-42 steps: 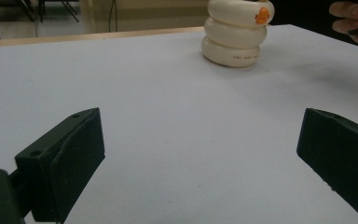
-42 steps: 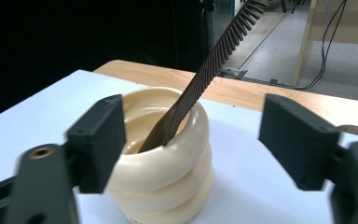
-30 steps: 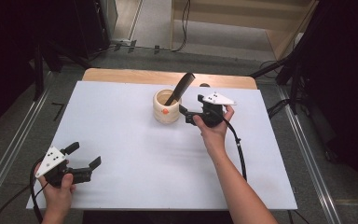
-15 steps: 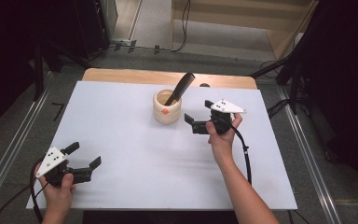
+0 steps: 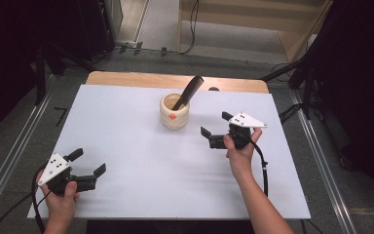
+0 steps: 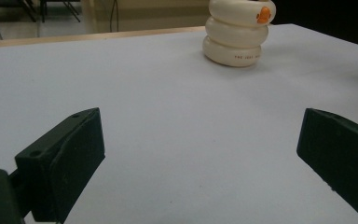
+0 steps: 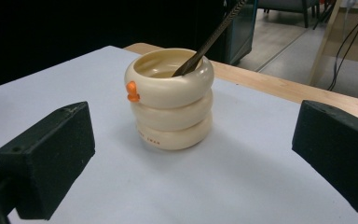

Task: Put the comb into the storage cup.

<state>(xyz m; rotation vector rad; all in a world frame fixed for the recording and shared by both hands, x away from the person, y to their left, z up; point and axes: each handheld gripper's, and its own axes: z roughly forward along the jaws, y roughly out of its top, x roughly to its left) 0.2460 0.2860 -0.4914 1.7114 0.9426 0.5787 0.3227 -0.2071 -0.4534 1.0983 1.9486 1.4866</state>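
A cream ringed cup (image 5: 174, 113) with a small orange knob stands at the back middle of the white table (image 5: 141, 195). A dark flat utensil (image 5: 189, 91) leans out of it toward the back right. My right gripper (image 5: 214, 123) sits to the right of the cup, apart from it and pointing at it. Its jaws have just been opening and now stand wide with nothing between them. The right gripper view has the cup (image 7: 170, 100) and utensil (image 7: 209, 39) ahead of the gripper (image 7: 193, 154). My left gripper (image 5: 89, 161) rests open and empty at the near left, with the cup (image 6: 237, 35) far ahead.
A wooden strip (image 5: 126, 79) runs along the table's back edge. Metal rails flank the table on both sides. A black cable (image 5: 263, 170) trails from the right gripper along the forearm. A wide bare stretch of white surface lies between the two grippers.
My right gripper has drawn away from the cup, to the right and toward the near side, and its jaws have spread wider. The left gripper and the cup have stayed put.
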